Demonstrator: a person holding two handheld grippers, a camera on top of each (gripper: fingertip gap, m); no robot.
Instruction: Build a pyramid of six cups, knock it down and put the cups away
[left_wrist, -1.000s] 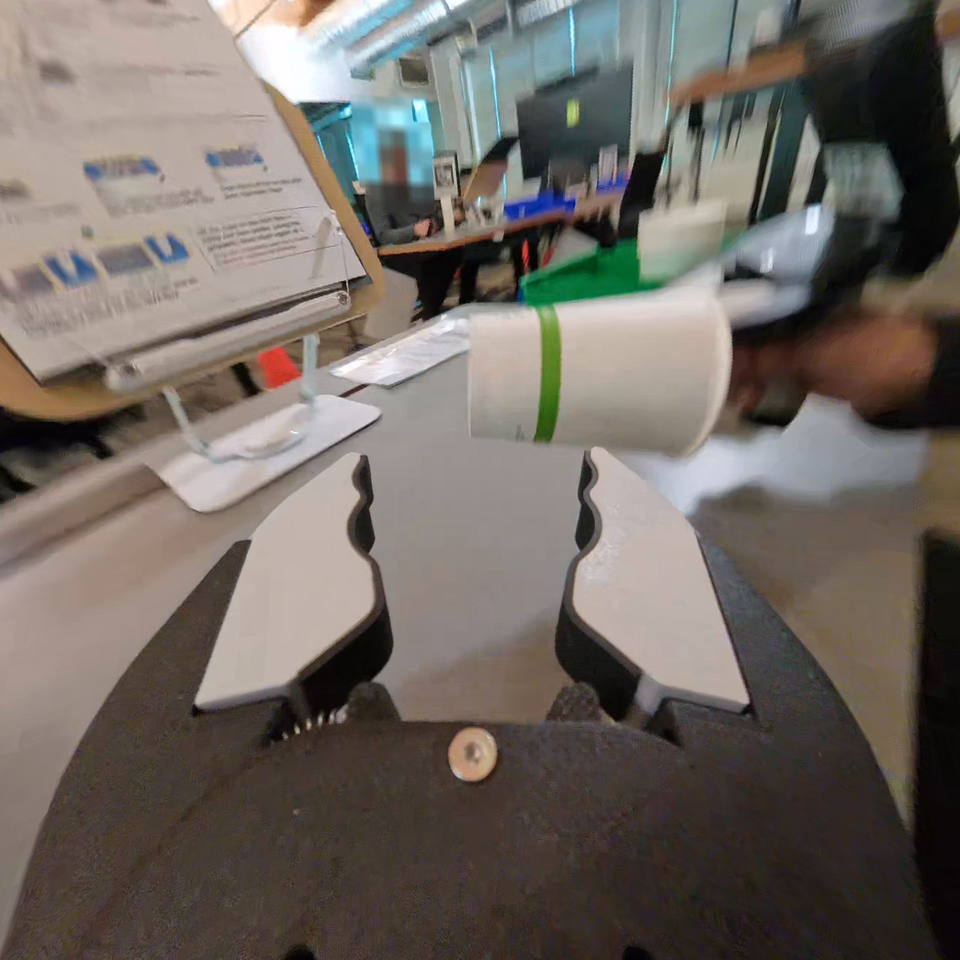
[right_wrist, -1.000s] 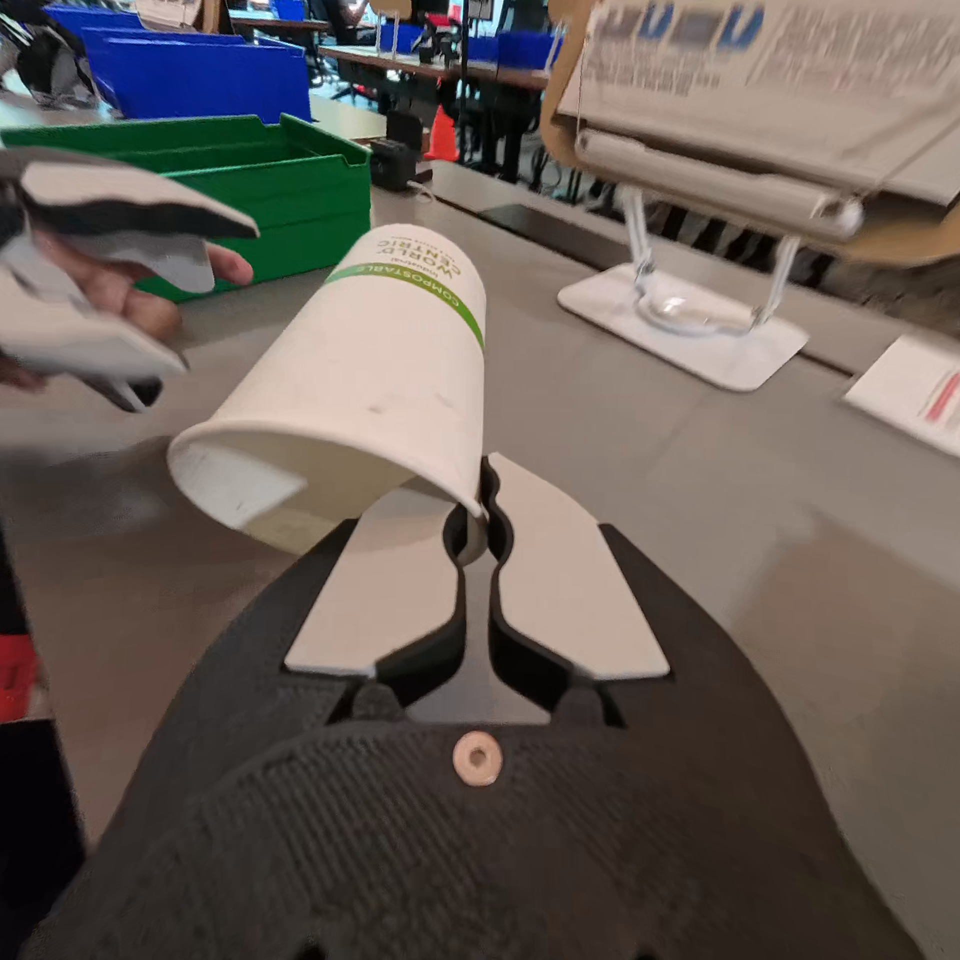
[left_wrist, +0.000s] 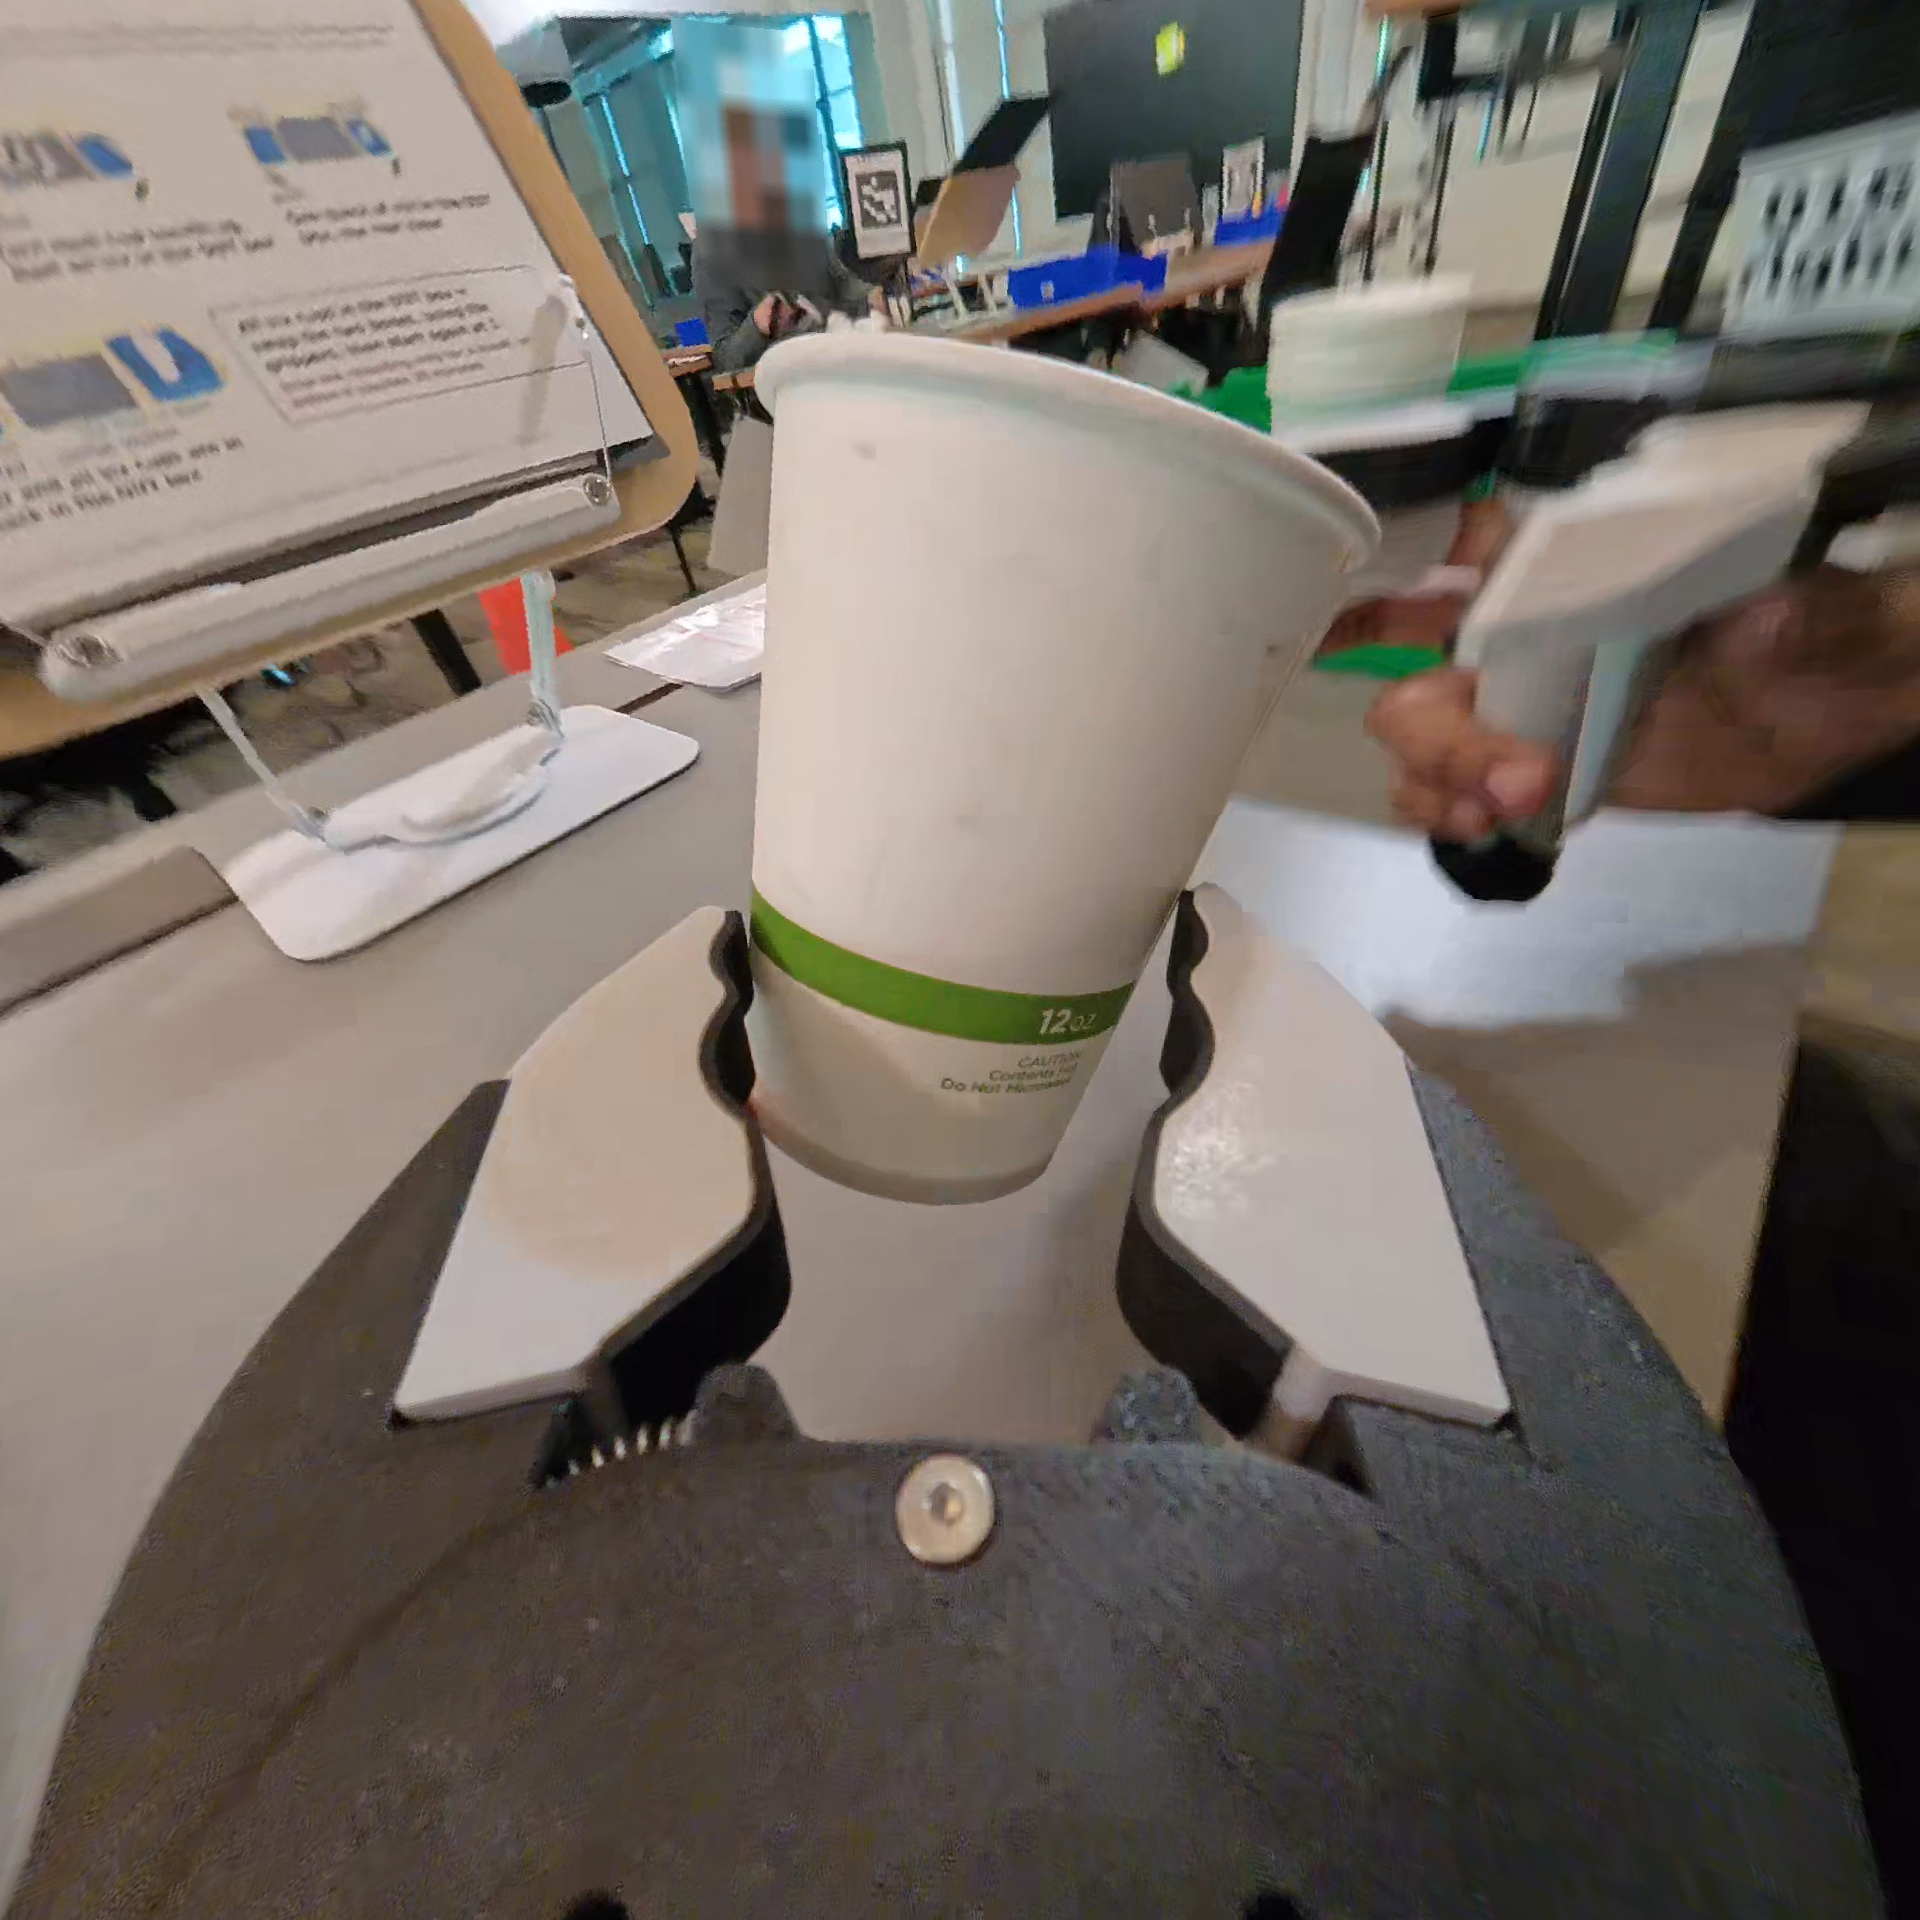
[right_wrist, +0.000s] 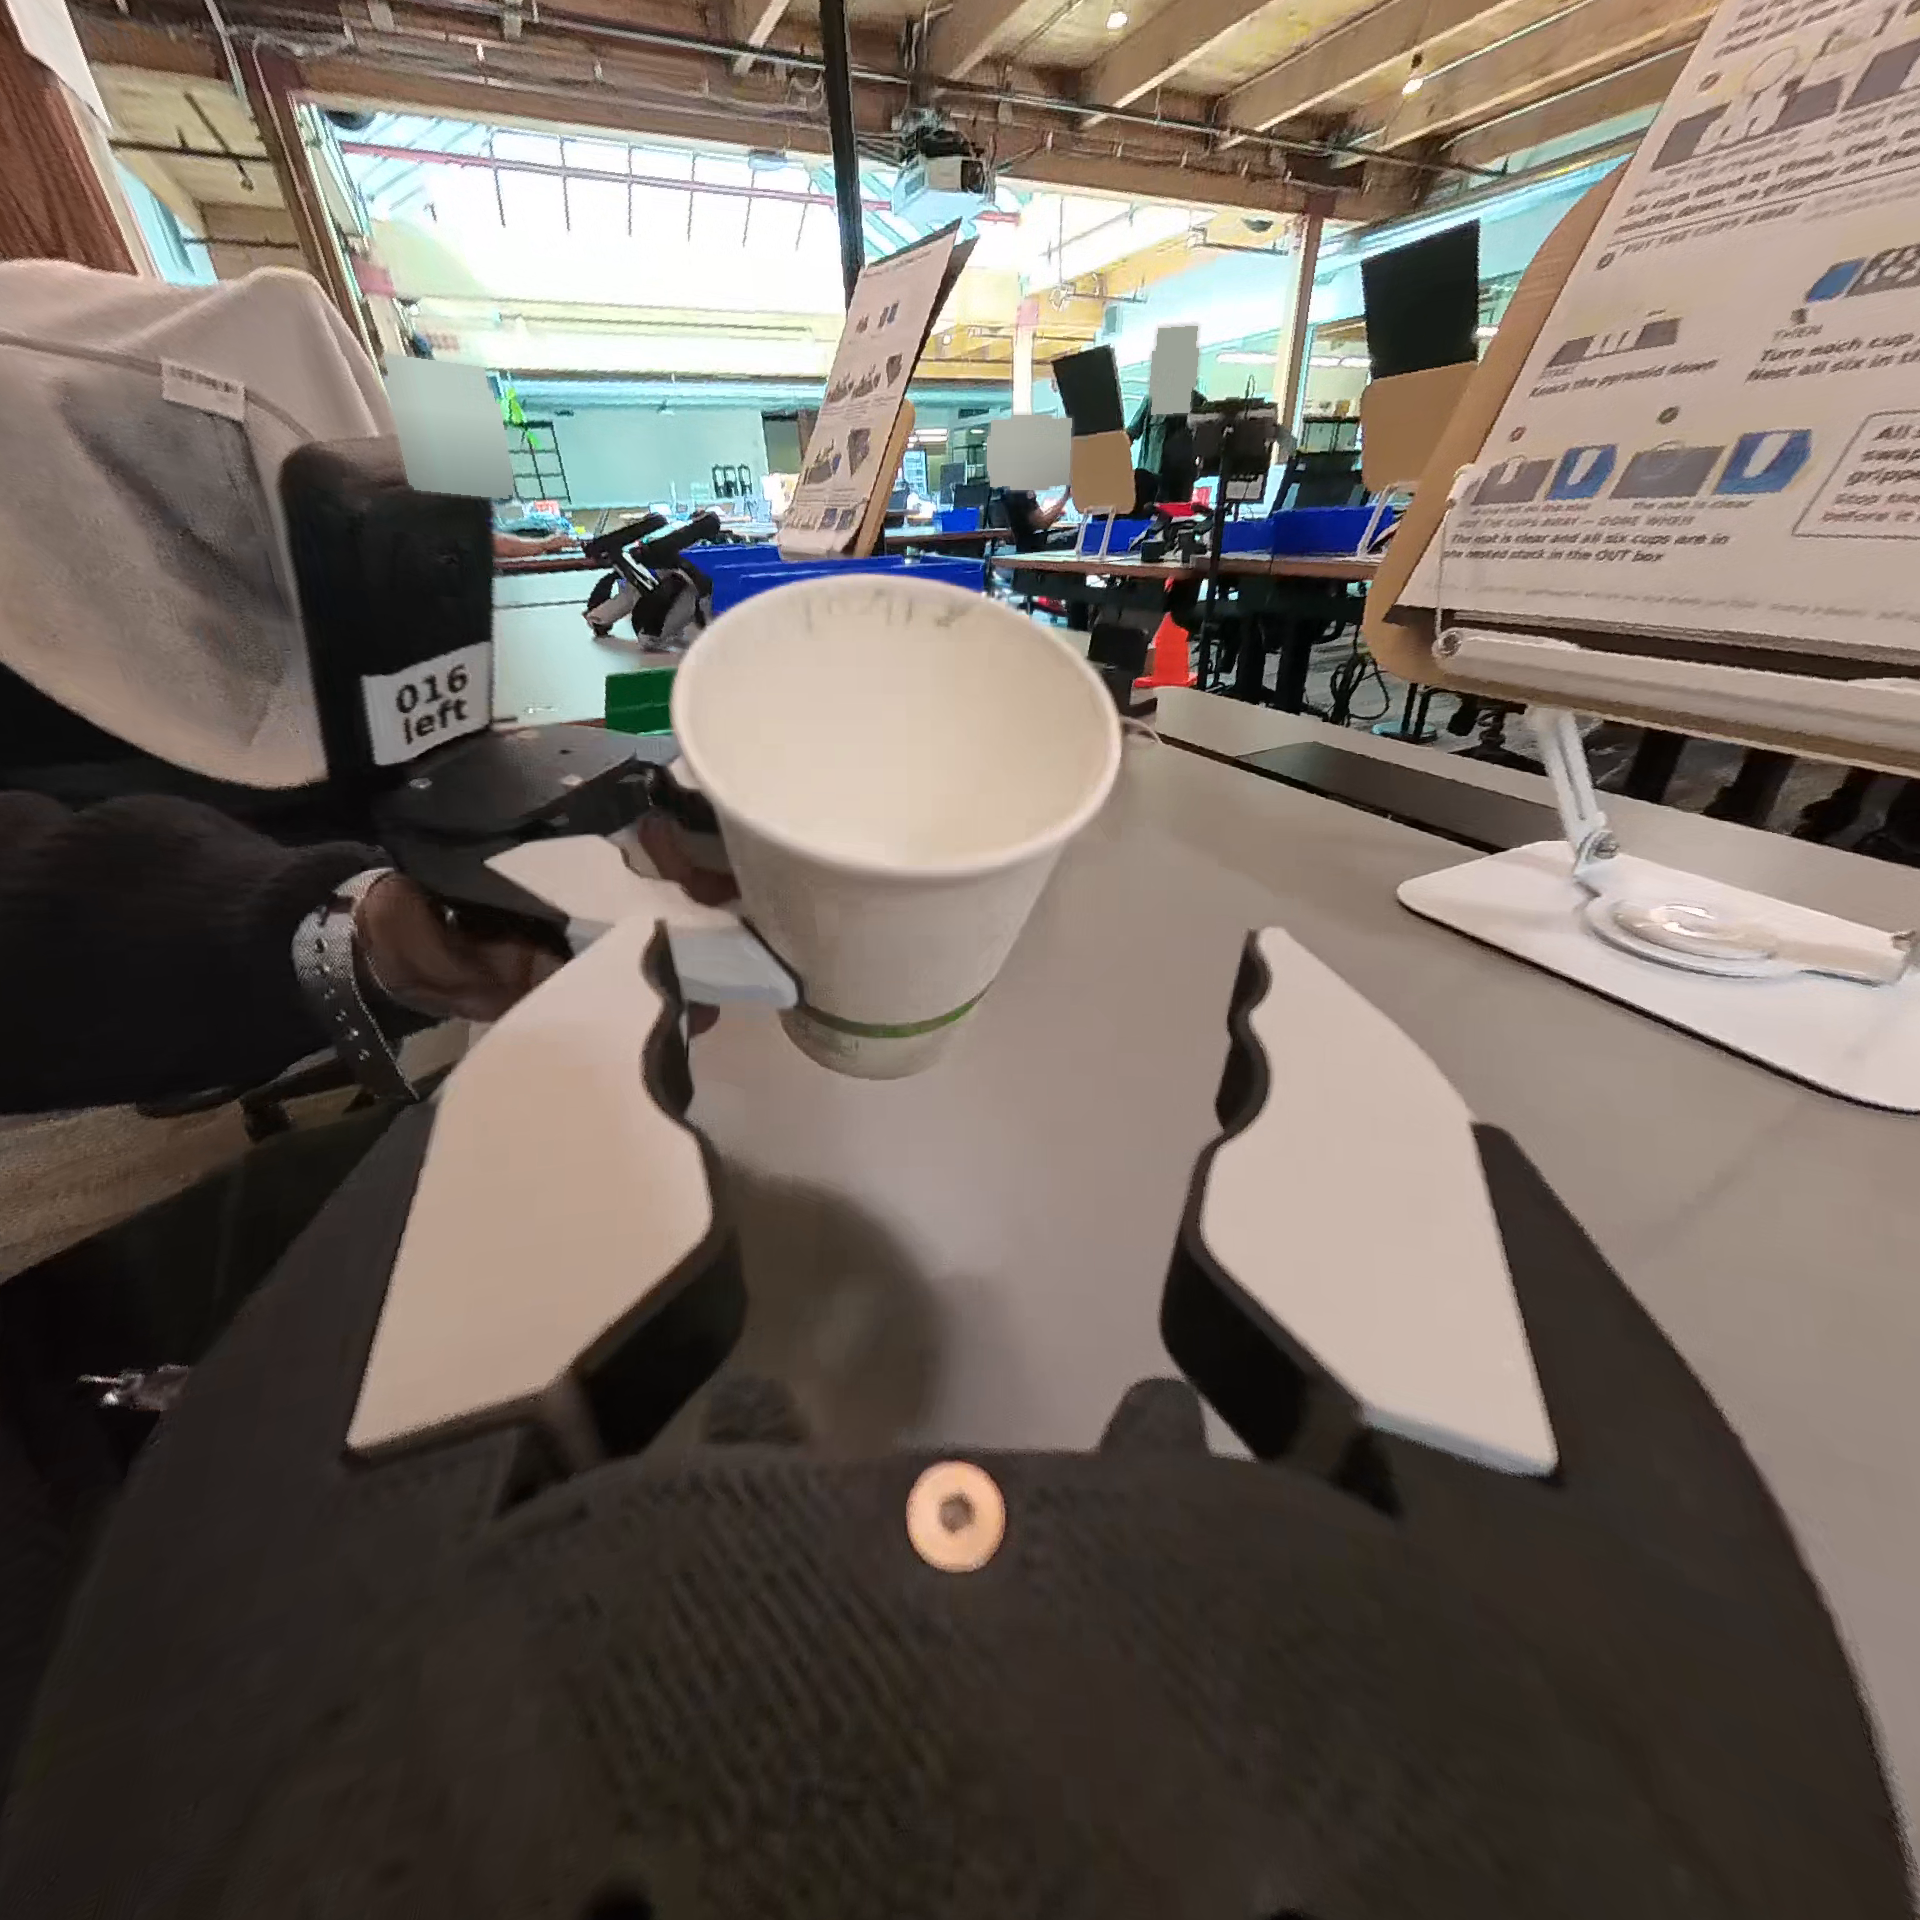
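- The left tongs (left_wrist: 961, 925) grip the white paper cup (left_wrist: 997, 675) low on its body, at the green band near the base. The near-side finger presses the wall; on the other side a thin gap seems to show.
- The cup hangs mouth-up and leaning, clear of the grey desk (left_wrist: 208, 1143). A hold this low on a thin wall probably wants gentle pressure, since a hard squeeze would likely dent it.
- The right tongs (right_wrist: 956, 945) stand wide open and empty, just short of the cup.
- Farther off on the desk is a white stand (left_wrist: 457, 821) carrying a printed sheet.
- A second ago the right tongs pinched the cup's rim and held it sideways, while the left tongs were open and empty beneath it; the cup has changed tongs and turned mouth-up.
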